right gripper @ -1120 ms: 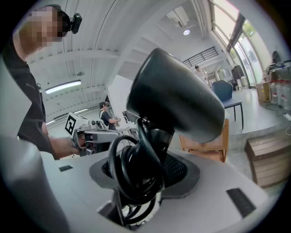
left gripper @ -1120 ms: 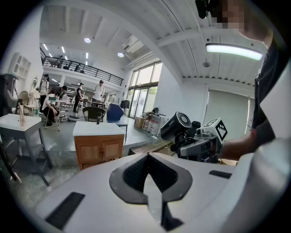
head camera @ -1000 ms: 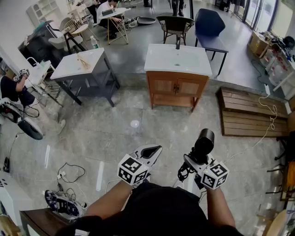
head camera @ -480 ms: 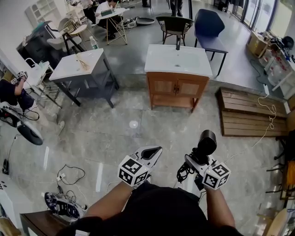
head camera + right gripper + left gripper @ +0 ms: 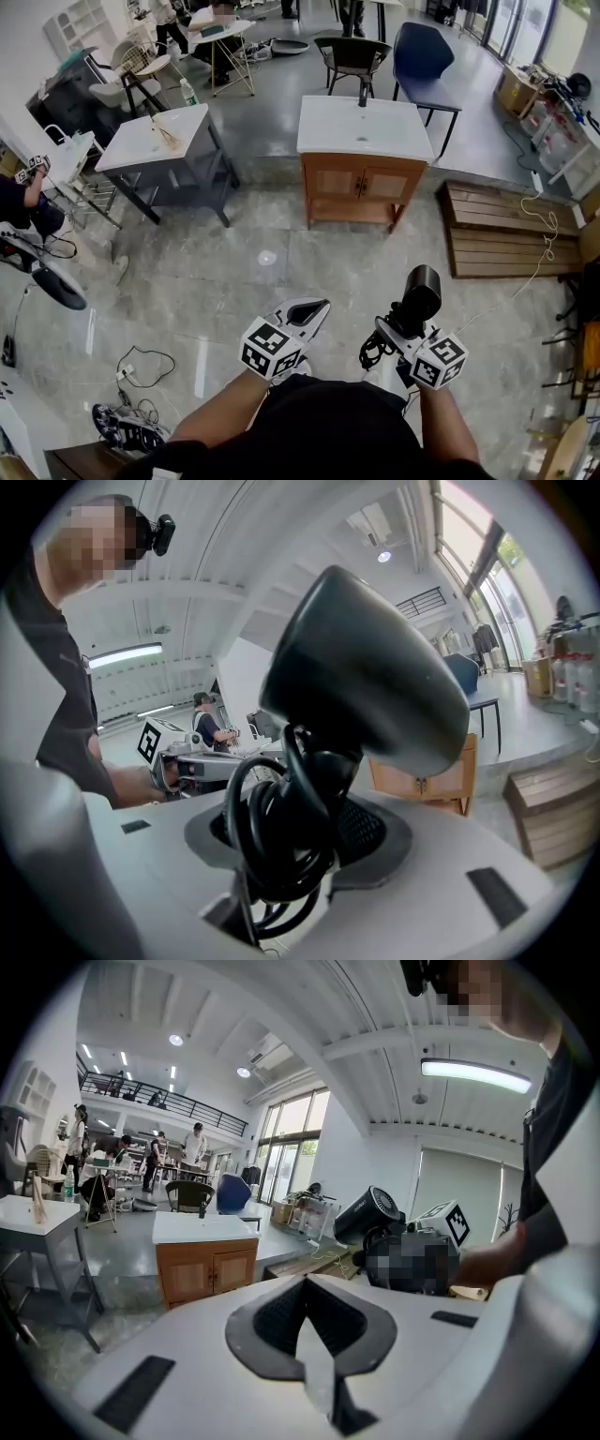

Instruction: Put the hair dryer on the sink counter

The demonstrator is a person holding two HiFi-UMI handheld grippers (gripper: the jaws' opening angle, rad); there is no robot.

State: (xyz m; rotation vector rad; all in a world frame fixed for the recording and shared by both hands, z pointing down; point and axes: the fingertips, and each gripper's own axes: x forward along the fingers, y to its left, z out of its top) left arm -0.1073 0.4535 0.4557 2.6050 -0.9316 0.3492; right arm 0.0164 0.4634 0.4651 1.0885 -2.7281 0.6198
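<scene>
Fingers (image 5: 380, 829) of right gripper (image 5: 397, 328): pinching the handle of the hair dryer (image 5: 417, 289). The black coiled cord (image 5: 267, 841) is bunched between them against the handle.

Fingers (image 5: 272, 1312) of left gripper (image 5: 307, 309): pressed together, with nothing between them.

Hair dryer: black, barrel uppermost, handle down in the right gripper. Held in the air above the floor (image 5: 234, 272), well apart from the sink worktop.

Sink worktop (image 5: 323, 127): white, with a basin and a dark faucet (image 5: 362, 91) at the far edge. Sits on a wooden two-door cabinet (image 5: 356, 183), ahead of both grippers across open floor.

Marker cubes: one on the left gripper (image 5: 270, 347), one on the right (image 5: 438, 359), both close to the person's body at the lower edge of the head view.

Grey table (image 5: 141, 141): white top, standing to the left of the sink worktop.

Wooden platform (image 5: 497, 239): low and slatted, on the floor to the right of the cabinet.

Blue chair (image 5: 424, 52): behind the sink worktop, to its right.

Loose cable (image 5: 141, 354): on the floor at lower left.
</scene>
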